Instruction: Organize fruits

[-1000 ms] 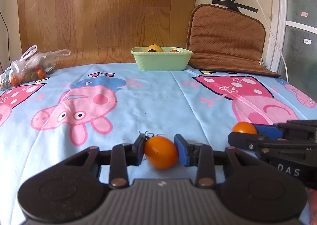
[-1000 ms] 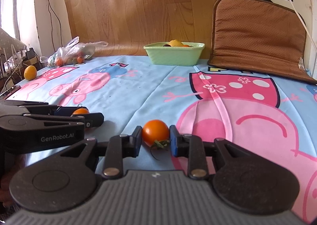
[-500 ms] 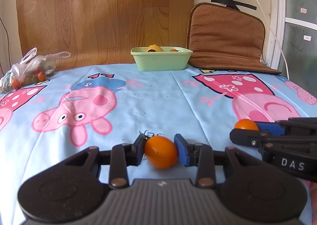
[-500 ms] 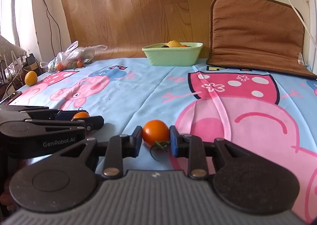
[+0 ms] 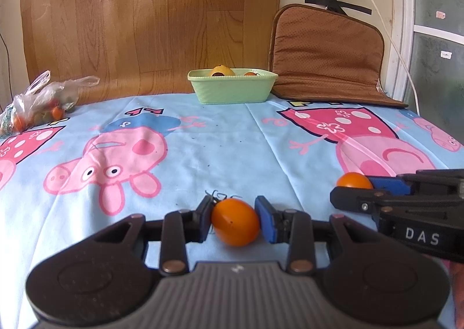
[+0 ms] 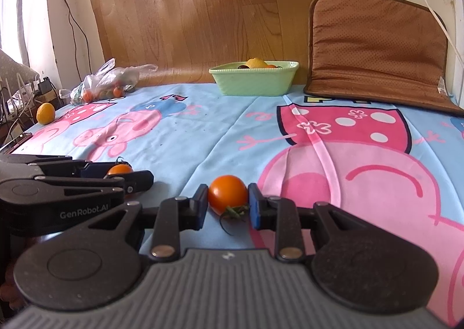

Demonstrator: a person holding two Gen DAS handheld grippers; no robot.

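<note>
My left gripper [image 5: 234, 220] is shut on an orange tomato [image 5: 235, 221] with a dark stem at its left, held just above the blue cartoon cloth. My right gripper [image 6: 228, 204] is shut on a rounder orange tomato [image 6: 227, 193] with its green stem hanging below. Each gripper shows in the other's view: the right gripper [image 5: 362, 186] low at the right, the left gripper [image 6: 121, 173] low at the left. A green bowl [image 5: 232, 91] at the far edge holds a yellow fruit [image 5: 221, 70] and an orange one; it also shows in the right wrist view [image 6: 252, 81].
A clear plastic bag of small fruits [image 5: 37, 105] lies at the far left. A loose yellow-orange fruit [image 6: 45, 113] sits at the left edge of the cloth. A brown cushion [image 5: 327, 53] leans on the wall right of the bowl. A wooden board [image 5: 150, 18] stands behind.
Both grippers have lifted slightly and tilted up with their tomatoes still held; the bowl and cloth sit lower in both views.
</note>
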